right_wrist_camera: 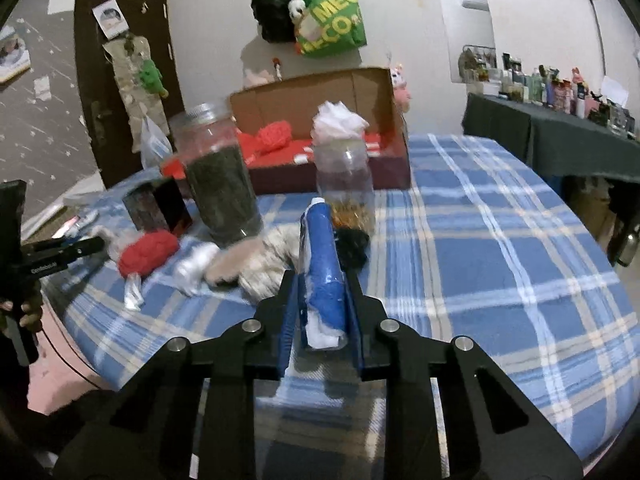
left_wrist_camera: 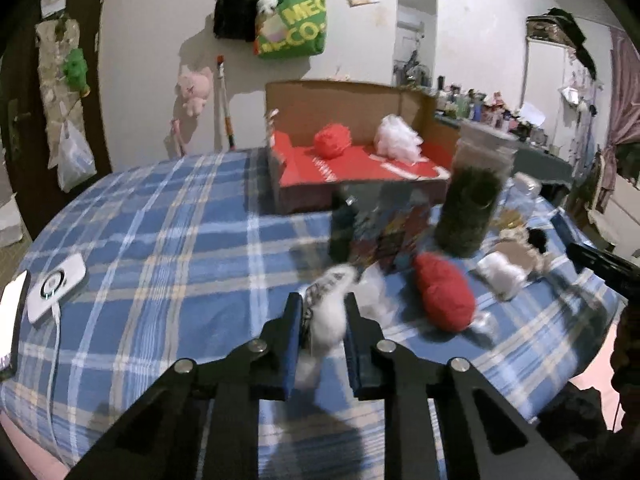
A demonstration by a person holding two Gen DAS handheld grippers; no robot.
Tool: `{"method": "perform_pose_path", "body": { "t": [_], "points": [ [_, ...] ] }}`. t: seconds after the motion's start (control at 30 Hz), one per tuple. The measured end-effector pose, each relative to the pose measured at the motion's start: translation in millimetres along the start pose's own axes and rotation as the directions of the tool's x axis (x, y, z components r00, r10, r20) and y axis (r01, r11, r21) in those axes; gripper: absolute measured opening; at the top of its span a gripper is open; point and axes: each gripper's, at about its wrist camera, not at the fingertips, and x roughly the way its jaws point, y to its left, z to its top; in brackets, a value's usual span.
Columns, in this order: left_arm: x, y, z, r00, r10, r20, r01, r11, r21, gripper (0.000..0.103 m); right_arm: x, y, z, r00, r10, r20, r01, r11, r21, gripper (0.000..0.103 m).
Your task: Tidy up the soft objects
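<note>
Left tool: closed on a white fluffy piece, pinched between both fingers above the plaid bed. Ahead and right of it lay a red yarn ball; beyond that a small white tuft, and farther ahead a dark-filled jar. Farthest ahead stood an open box holding a red ball and a white puff. Right tool: closed on a blue-and-white roll, which stood out ahead past the fingertips. Left of it lay a beige fluffy heap; just ahead and right, a black tuft.
</note>
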Motion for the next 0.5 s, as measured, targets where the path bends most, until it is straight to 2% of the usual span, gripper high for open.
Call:
{"method": "perform_pose_path", "body": {
  "t": [0.1,0.27,0.5],
  "points": [
    [-1.9,-8.9,9.6,1.000,-0.020,0.005,0.020,1.000,0.013,0.014,-4.1,5.5,12.9,1.000,0.019,0.023,-0.018,1.000,-0.013,0.021],
    [-5.6,-33.1,24.6,0.994,-0.112,0.018,0.111,0.993,0.042,0.014,-2.7,12.6,30.9,0.996,0.088,0.020,-0.088,0.996,-0.015,0.021],
    [5.4,-73.6,37.5,0.969,-0.247,-0.004,0.247,0.965,0.093,0.013,15.0,31.3,40.0,0.983,0.180,-0.045,-0.182,0.983,-0.029,0.021]
  ]
}}
